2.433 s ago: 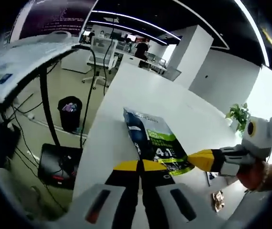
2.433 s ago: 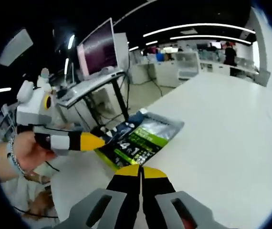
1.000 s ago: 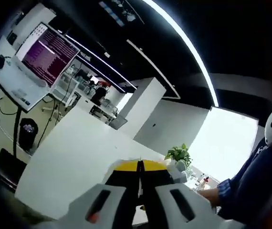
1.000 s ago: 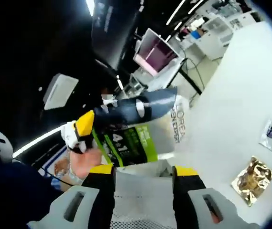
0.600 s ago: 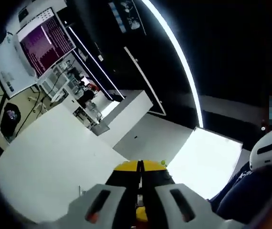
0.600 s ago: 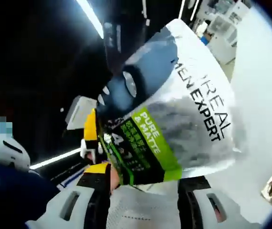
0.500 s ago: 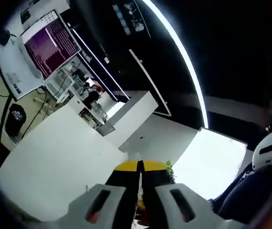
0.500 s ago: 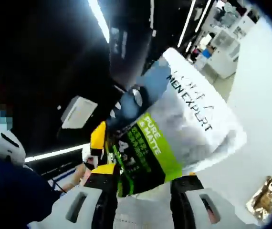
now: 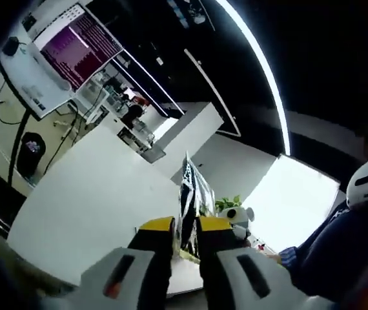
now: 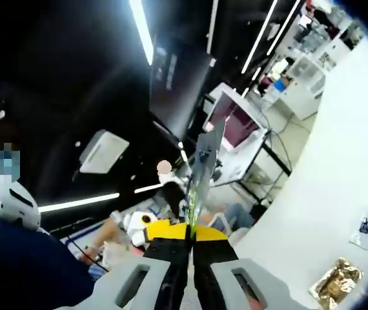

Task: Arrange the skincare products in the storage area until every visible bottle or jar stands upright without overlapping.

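A flat L'Oreal Men Expert sachet (image 9: 188, 194), silver and dark blue with a green band, is held in the air above the white table, edge-on to both cameras. In the left gripper view it stands in the gap between the jaws of my left gripper (image 9: 184, 227), which are open, a little apart. In the right gripper view the sachet (image 10: 200, 161) rises from my right gripper (image 10: 190, 231), whose jaws are shut on its lower edge. The right gripper's white body (image 9: 235, 216) shows just behind the sachet. The left gripper (image 10: 139, 223) shows low on the left.
The long white table (image 10: 326, 194) carries a crumpled gold foil packet (image 10: 336, 284) and a small clear sachet (image 10: 365, 232). A desk with a purple-lit monitor (image 9: 74, 42) and a black bin (image 9: 32, 145) stand beyond the table. A person's dark blue sleeve (image 9: 339, 252) is close on the right.
The right jaws, open half a second ago, have shut on the sachet. The left jaws, shut before, have parted. The sachet has turned from face-on to edge-on in the right gripper view.
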### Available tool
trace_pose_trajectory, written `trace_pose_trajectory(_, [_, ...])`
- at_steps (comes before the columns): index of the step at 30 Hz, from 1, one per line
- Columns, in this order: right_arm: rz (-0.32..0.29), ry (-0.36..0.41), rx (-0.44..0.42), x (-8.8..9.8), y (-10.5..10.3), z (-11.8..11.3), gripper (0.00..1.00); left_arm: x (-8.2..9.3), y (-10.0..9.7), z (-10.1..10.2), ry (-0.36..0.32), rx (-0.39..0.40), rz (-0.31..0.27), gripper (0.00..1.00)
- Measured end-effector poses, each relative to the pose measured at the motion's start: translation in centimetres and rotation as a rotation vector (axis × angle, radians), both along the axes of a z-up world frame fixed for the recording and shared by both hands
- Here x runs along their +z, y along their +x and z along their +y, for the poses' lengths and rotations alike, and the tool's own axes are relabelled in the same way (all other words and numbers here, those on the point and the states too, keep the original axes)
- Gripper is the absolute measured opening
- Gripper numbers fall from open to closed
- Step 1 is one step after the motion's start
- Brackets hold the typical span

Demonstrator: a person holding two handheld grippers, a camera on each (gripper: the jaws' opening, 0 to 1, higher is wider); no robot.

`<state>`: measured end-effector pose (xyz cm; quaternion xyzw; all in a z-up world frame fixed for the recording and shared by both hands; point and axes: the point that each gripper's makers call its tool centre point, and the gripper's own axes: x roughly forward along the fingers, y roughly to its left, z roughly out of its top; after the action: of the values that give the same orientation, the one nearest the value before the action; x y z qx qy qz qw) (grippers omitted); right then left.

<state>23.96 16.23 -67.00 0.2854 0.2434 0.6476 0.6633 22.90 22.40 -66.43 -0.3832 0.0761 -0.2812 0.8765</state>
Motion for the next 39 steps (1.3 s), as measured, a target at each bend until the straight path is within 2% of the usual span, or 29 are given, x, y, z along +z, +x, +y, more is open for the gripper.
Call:
trace_pose_trajectory(2, [-0.012,-0.010,0.037,0.0,-0.9,0.4,0.00,0.3,-0.1,-0.6,0.022,-0.031,-0.022,0.11])
trace_pose_trajectory(4, [-0.043,-0.016,0.064,0.0,-1.5,0.7,0.00,-0.7,0.1,-0.9,0.096,-0.053,0.007,0.00])
trace_pose_trajectory(5, [-0.048,-0.020,0.057,0.0,-1.4,0.7,0.00,-1.1,0.8,-0.1,0.137,-0.004,0.006,0.00])
trace_pose_trajectory(6, [-0.080,-0.059,0.032,-0.6,-1.0,0.7,0.00,-1.1,0.6,-0.4,0.130,-0.026,0.002,0.00])
trace_pose_trajectory(8, [-0.094,-0.087,0.025,-1.0,-0.8,0.7,0.00,-1.5,0.6,-0.4,0.129,-0.027,0.021,0.00])
trace_pose_trajectory(9, [-0.081,-0.139,-0.005,-1.8,-0.2,0.7,0.00,-2.2,0.9,-0.2,0.183,-0.007,0.031,0.00])
trace_pose_trajectory(11, [-0.114,-0.185,-0.078,-2.6,1.1,0.5,0.01,-3.1,1.4,0.0,0.242,0.028,0.046,0.00])
trace_pose_trajectory(12, [-0.168,-0.213,-0.127,-3.0,2.0,0.2,0.02,-3.7,1.7,0.2,0.252,0.052,0.063,0.00])
trace_pose_trajectory(13, [-0.184,-0.237,-0.146,-3.3,2.3,0.0,0.03,-3.9,1.9,0.2,0.242,0.056,0.064,0.00])
trace_pose_trajectory(15, [-0.171,-0.244,-0.131,-3.8,2.2,0.1,0.00,-4.6,2.4,0.2,0.205,0.044,0.089,0.00])
trace_pose_trajectory(21, [-0.202,-0.504,-0.233,-8.7,5.0,-0.5,0.00,-9.3,4.5,-0.1,0.317,0.016,0.203,0.00])
trace_pose_trajectory(22, [-0.226,-0.543,-0.238,-9.5,5.3,-0.5,0.00,-9.9,4.9,-0.1,0.333,0.008,0.222,0.00])
trace_pose_trajectory(23, [-0.293,-0.602,-0.250,-10.6,5.9,-0.5,0.00,-10.5,5.1,-0.1,0.349,-0.001,0.239,0.00])
trace_pose_trajectory(24, [-0.334,-0.634,-0.248,-11.3,6.1,-0.4,0.00,-11.5,5.6,0.0,0.374,-0.022,0.265,0.00])
trace_pose_trajectory(26, [-0.386,-0.695,-0.267,-12.7,6.6,-0.3,0.00,-13.0,6.3,0.1,0.409,-0.048,0.302,0.00])
trace_pose_trajectory(28, [-0.398,-0.733,-0.278,-14.1,7.2,-0.2,0.00,-14.0,6.8,0.2,0.417,-0.047,0.338,0.00])
trace_pose_trajectory(31, [-0.439,-0.777,-0.295,-15.2,8.4,-0.1,0.01,-15.6,7.8,0.3,0.437,-0.059,0.371,0.00])
trace_pose_trajectory(36, [-0.425,-0.823,-0.307,-16.9,10.0,-0.4,0.03,-18.1,8.8,0.7,0.433,-0.069,0.450,0.00])
trace_pose_trajectory(38, [-0.407,-0.835,-0.317,-17.3,10.2,-0.6,0.03,-18.3,8.9,0.4,0.446,-0.069,0.450,0.00])
trace_pose_trajectory(39, [-0.411,-0.841,-0.319,-17.4,10.2,-0.7,0.04,-18.6,9.1,0.4,0.476,-0.073,0.447,0.00])
